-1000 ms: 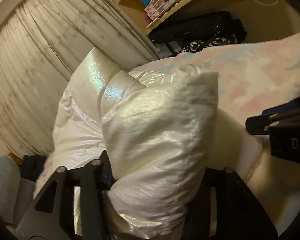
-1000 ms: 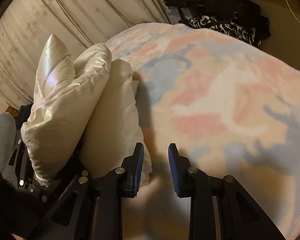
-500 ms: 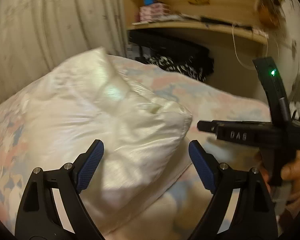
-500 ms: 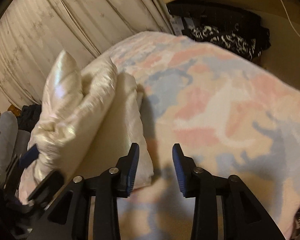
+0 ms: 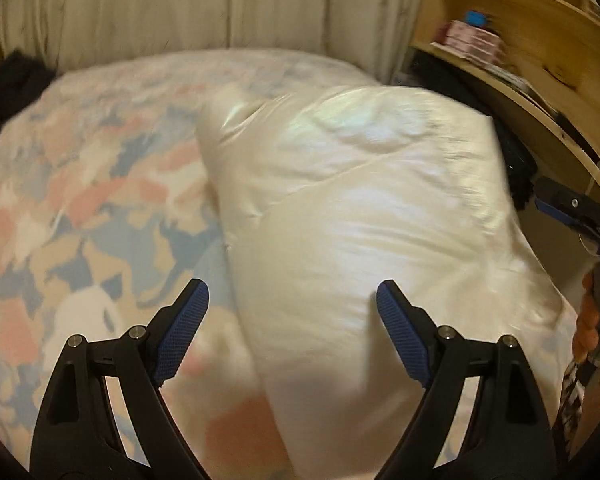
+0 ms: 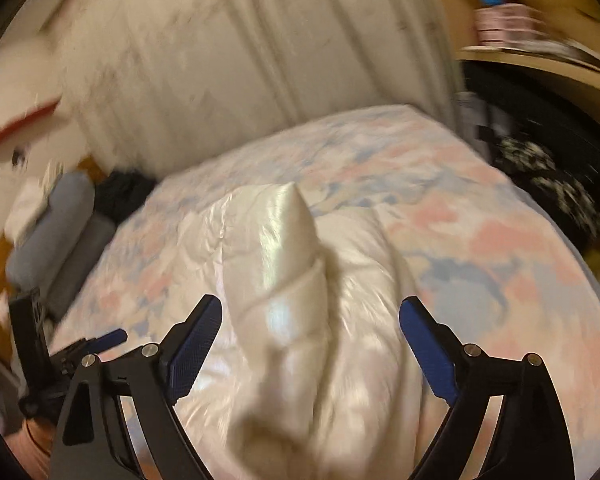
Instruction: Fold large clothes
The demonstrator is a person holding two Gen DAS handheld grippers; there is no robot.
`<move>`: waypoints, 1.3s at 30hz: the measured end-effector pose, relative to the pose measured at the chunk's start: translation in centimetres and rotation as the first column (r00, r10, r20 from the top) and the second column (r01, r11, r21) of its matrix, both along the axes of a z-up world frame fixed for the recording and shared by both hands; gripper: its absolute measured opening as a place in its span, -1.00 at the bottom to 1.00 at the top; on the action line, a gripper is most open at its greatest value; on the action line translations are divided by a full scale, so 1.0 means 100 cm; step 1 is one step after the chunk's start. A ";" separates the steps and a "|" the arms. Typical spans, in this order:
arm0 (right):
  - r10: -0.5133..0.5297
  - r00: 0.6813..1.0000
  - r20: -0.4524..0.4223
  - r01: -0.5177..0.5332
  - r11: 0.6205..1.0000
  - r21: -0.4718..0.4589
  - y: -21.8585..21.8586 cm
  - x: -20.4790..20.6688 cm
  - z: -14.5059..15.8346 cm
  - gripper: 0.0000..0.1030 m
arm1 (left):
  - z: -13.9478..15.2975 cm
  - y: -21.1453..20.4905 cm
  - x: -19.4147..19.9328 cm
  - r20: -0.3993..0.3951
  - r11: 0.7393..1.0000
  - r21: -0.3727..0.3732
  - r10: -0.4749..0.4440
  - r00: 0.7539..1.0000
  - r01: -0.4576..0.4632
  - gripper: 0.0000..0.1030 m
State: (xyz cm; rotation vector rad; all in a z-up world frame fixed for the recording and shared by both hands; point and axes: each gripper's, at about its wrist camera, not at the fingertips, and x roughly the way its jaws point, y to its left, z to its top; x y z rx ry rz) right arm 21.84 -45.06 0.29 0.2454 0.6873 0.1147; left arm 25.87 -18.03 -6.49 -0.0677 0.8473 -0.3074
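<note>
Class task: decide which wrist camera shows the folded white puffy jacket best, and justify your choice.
The left wrist view: the white puffy jacket fills the frame as a broad folded bundle on the patterned blanket, fairly sharp. The right wrist view shows it end-on, blurred, with one fold sticking up.

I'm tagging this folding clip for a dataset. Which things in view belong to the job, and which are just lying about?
Part of the job:
- white puffy jacket, folded on the bed
- patterned blanket under it
- left gripper, open
- right gripper, jaws opening, gripping nothing

Just lying about:
- curtain
- wooden shelf with pink boxes
- dark clothes beside the bed
</note>
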 end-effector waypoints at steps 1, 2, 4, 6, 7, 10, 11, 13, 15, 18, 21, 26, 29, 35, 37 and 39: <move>0.040 0.999 -0.027 -0.041 0.999 -0.016 0.003 0.019 -0.001 0.77 | -0.005 0.004 0.009 -0.016 1.000 -0.003 -0.002 1.000 0.002 0.64; 0.073 0.996 -0.054 -0.075 0.997 -0.030 0.005 0.038 -0.002 0.77 | -0.010 0.004 0.013 -0.023 1.000 -0.007 -0.003 1.000 0.003 0.64; 0.136 0.986 -0.094 -0.138 0.990 -0.022 0.009 0.065 -0.004 0.77 | -0.016 0.003 0.031 -0.031 1.000 -0.020 -0.010 0.999 0.010 0.64; 0.180 0.976 -0.124 -0.182 0.983 -0.011 0.016 0.089 -0.009 0.76 | -0.019 0.000 0.045 -0.031 0.999 -0.031 -0.010 0.999 0.009 0.64; 0.208 0.969 -0.136 -0.211 0.977 -0.009 0.021 0.098 -0.013 0.63 | -0.020 -0.002 0.052 -0.026 0.999 -0.038 -0.015 1.000 0.014 0.64; 0.281 0.941 -0.186 -0.285 0.958 0.006 0.035 0.118 -0.029 -0.15 | -0.018 -0.016 0.061 0.001 0.999 -0.033 -0.027 1.000 0.027 0.64; 0.280 0.943 -0.182 -0.285 0.959 0.000 0.038 0.123 -0.035 -0.25 | -0.017 -0.020 0.063 0.006 0.999 -0.028 -0.031 0.999 0.031 0.64; 0.278 0.951 -0.137 -0.282 0.959 -0.015 0.035 0.124 -0.040 -0.52 | -0.011 -0.031 0.068 0.020 0.998 -0.018 -0.056 0.998 0.057 0.64; 0.240 0.969 -0.062 -0.241 0.970 -0.013 0.026 0.100 -0.034 -0.59 | -0.003 -0.043 0.066 0.043 0.996 -0.012 -0.085 0.995 0.086 0.64; 0.168 0.986 -0.015 -0.168 0.986 0.006 0.005 0.068 -0.036 -0.60 | 0.002 -0.066 0.062 0.074 0.990 0.005 -0.144 0.987 0.144 0.64; 0.084 0.994 -0.066 -0.082 0.996 0.044 -0.022 0.055 -0.061 -0.60 | -0.006 -0.094 0.060 0.059 0.980 0.064 -0.190 0.980 0.186 0.65; 0.049 0.994 -0.102 -0.032 0.986 0.161 -0.047 0.059 -0.094 -0.57 | -0.021 -0.119 0.059 0.089 0.969 0.201 -0.164 0.982 0.143 0.73; 0.056 0.993 -0.099 -0.037 0.982 0.188 -0.045 0.071 -0.114 -0.55 | -0.031 -0.111 0.072 0.061 0.977 0.188 -0.117 0.991 0.104 0.90; 0.071 0.995 -0.073 -0.049 0.963 0.265 -0.043 0.095 -0.147 -0.52 | -0.056 -0.092 0.096 0.009 0.989 0.124 -0.080 0.997 0.078 1.00; 0.070 0.995 -0.068 -0.051 0.967 0.249 -0.036 0.105 -0.154 -0.52 | -0.061 -0.094 0.094 0.034 0.986 0.149 -0.079 0.996 0.073 1.00; 0.069 0.995 -0.068 -0.051 0.969 0.241 -0.034 0.106 -0.159 -0.51 | -0.067 -0.093 0.094 0.047 0.986 0.153 -0.077 0.996 0.069 1.00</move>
